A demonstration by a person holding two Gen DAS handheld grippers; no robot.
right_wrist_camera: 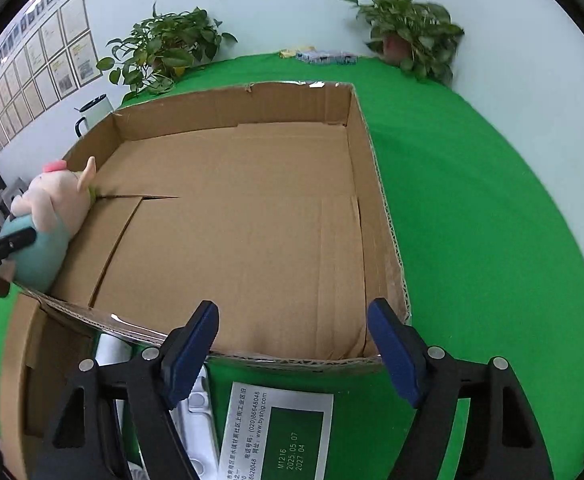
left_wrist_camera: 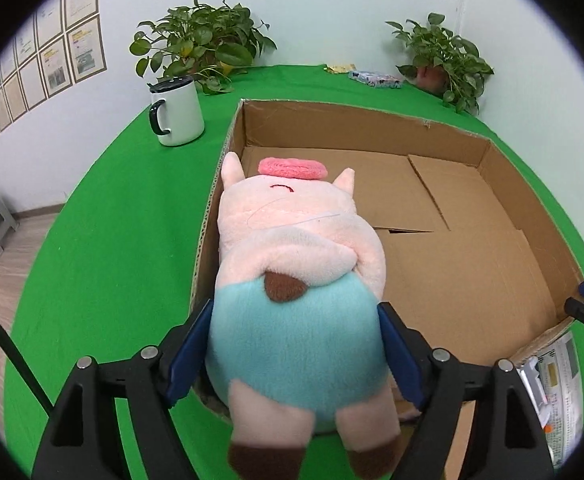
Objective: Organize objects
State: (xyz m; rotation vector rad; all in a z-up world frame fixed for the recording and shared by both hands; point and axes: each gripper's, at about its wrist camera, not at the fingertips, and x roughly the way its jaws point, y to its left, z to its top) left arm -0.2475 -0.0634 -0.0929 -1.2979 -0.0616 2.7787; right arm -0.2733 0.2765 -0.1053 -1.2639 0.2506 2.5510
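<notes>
While lowering the plush pig (left_wrist_camera: 292, 280) over the near-left corner of the cardboard box (left_wrist_camera: 444, 280), worth keeping its head aimed toward the far wall so the body settles flat against the left wall instead of catching on the rim. Left gripper (left_wrist_camera: 296, 348) flanking the pig's blue belly, pads right against the fur on both sides with little squeeze showing; cannot tell for certain whether clamped or just let go, so best treated as barely supported. Pig half over the left rim of the box, legs hanging outside the near wall, snout inside above the floor flaps. Best to nudge forward until the legs clear the rim, then spread wide and lift straight away so the fur does not drag. Right gripper (right_wrist_camera: 292, 344) released and empty, poised over the near wall of the box, above a printed packet (right_wrist_camera: 275, 432) lying on the green counter (right_wrist_camera: 492, 240) just outside that wall. Mug (left_wrist_camera: 177, 114) standing left of the box, well apart.
</notes>
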